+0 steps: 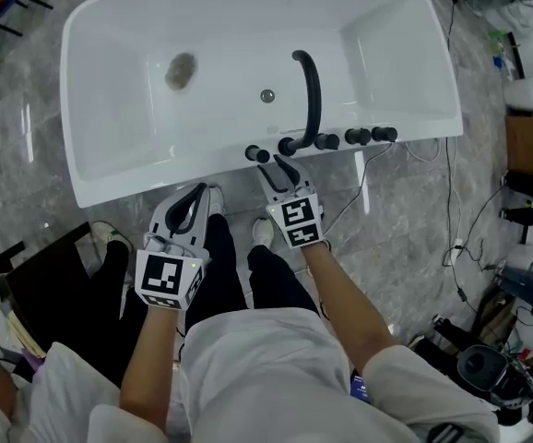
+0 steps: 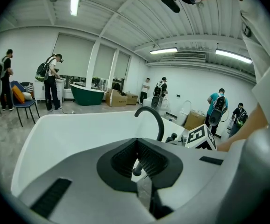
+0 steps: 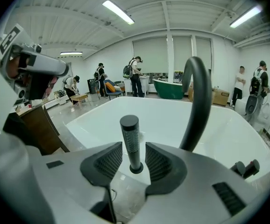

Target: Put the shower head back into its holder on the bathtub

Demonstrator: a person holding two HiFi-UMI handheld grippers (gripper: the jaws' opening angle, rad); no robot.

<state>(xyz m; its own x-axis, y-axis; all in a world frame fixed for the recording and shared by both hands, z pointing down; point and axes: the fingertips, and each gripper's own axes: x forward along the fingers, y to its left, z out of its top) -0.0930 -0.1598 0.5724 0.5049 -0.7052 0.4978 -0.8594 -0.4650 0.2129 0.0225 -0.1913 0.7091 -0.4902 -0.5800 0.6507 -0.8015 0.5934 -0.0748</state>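
Your right gripper (image 3: 134,157) has its jaws apart, and neither ribbed pad presses on anything. The shower head (image 3: 130,136) stands between them with a thin gap on each side. I judge that you hold the jaws like this because the grip has no more work to do. The black stick stands upright by itself, and its foot sits in the round holder (image 3: 136,169) just under the tips of the pads, so the task looks done or very nearly done. From this gripper the shower head is straight ahead and in the middle, not clearly nearer to one pad than to the other, which should let you draw back without knocking it. Your left gripper (image 2: 136,143) has its jaws closed, tip against tip, with nothing between them. It seems only to wait at the side, because one gripper is enough for this thing. From the left gripper the shower head is ahead and a little to the right, near but apart. Farther out, beyond the shower head and to the right of your right gripper, rises the curved black faucet (image 3: 198,97). The knobs (image 1: 359,137) follow after it along the same rim of the white bathtub (image 1: 156,178).
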